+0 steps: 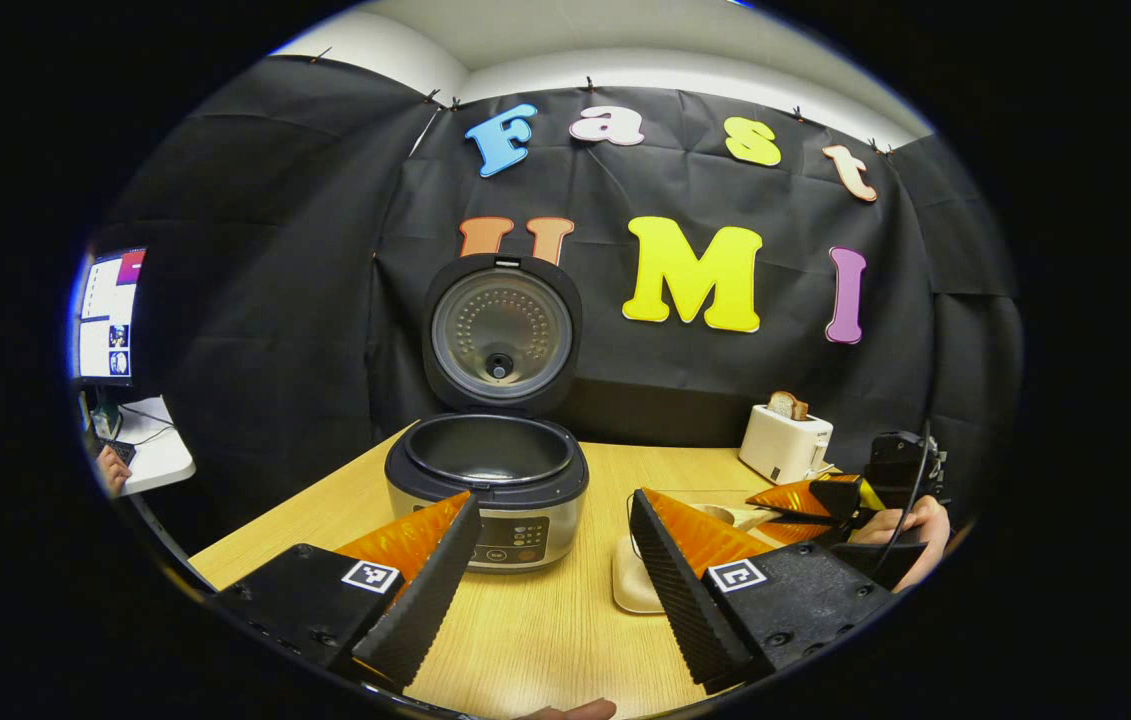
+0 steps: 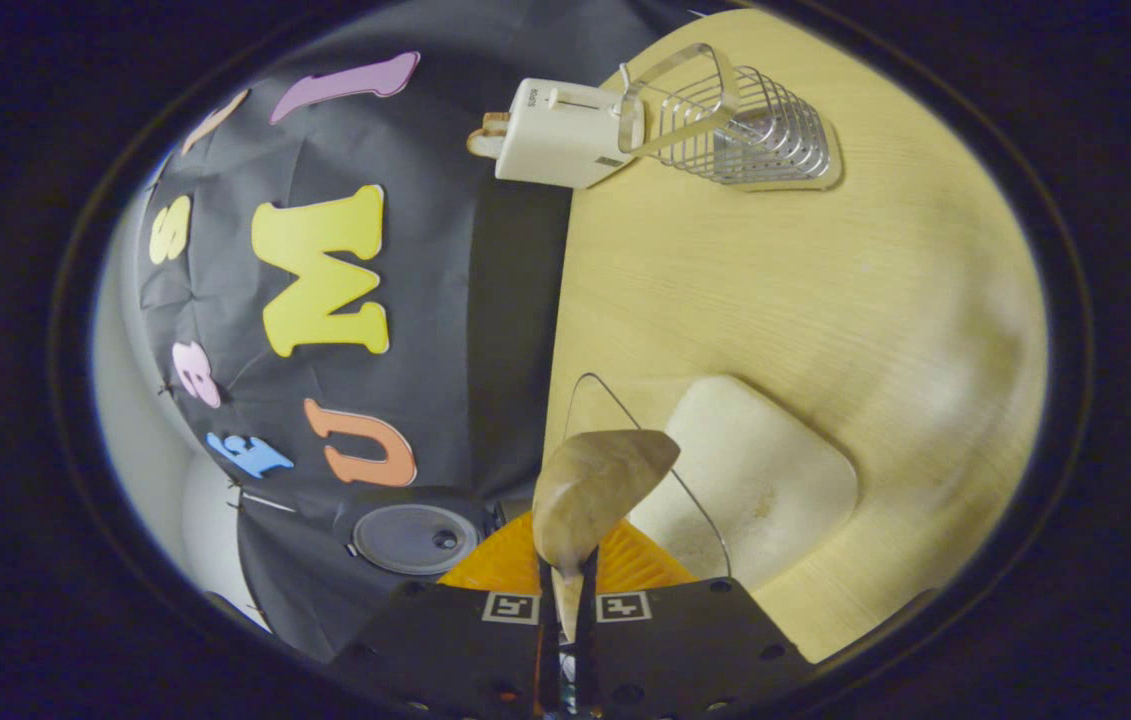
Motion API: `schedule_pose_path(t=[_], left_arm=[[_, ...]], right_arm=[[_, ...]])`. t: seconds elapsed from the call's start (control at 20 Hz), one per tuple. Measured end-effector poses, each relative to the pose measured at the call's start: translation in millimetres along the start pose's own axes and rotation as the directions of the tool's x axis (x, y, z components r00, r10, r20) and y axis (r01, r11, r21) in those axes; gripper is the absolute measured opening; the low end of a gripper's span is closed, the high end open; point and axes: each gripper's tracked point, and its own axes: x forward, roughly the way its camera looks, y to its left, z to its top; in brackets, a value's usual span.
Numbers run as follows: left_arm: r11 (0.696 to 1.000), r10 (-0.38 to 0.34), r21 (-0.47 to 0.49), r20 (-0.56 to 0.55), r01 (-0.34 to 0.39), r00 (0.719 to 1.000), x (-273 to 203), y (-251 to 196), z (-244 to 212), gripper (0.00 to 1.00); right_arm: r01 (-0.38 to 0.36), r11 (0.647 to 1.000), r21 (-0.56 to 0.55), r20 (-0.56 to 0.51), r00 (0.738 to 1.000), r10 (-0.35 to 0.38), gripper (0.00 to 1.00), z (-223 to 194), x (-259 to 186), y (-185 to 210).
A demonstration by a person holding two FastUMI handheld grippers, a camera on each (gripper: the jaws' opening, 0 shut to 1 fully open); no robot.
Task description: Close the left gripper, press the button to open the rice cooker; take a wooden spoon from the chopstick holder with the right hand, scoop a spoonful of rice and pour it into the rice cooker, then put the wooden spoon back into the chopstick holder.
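Two grippers are working: the rice cooker is standing open and the right gripper is carrying the wooden spoon over the rice dish.

Judging by the raised lid and the empty-looking inner pot, the button step is finished and the scooping is in hand; next the spoon will need dipping into the dish, then levelling for the trip to the pot. Right jaws are pinching the spoon's handle between them, its bowl jutting straight ahead, tilted over the dish's near edge. The left gripper is hovering with jaws spread apart, holding nothing, the cooker just beyond them. The wire chopstick holder is waiting beside the toaster, well apart from the spoon.
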Motion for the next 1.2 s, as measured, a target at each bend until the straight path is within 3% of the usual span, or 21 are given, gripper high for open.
schedule_pose_path(t=[0.5, 0.8, 1.2], left_arm=[[1.0, 0.011, -0.003, -0.005, -0.011, 1.0, -3.7, 9.8, 0.3, 0.96], [0.999, 0.033, -0.008, -0.004, -0.033, 0.999, -5.6, 23.9, 0.9, 0.96], [0.997, 0.079, 0.012, -0.02, -0.078, 0.997, -5.6, 41.5, -2.3, 0.96]], right_arm=[[-0.102, 0.994, 0.027, 0.017, 0.995, 0.102, 0.06, 4.6, -15.8, 70.3], [-0.152, 0.988, -0.011, 0.02, 0.988, 0.152, 0.07, -19.3, -9.9, 122.3], [-0.135, 0.986, -0.099, 0.006, 0.991, 0.136, 0.06, -67.6, 33.7, 170.6]])
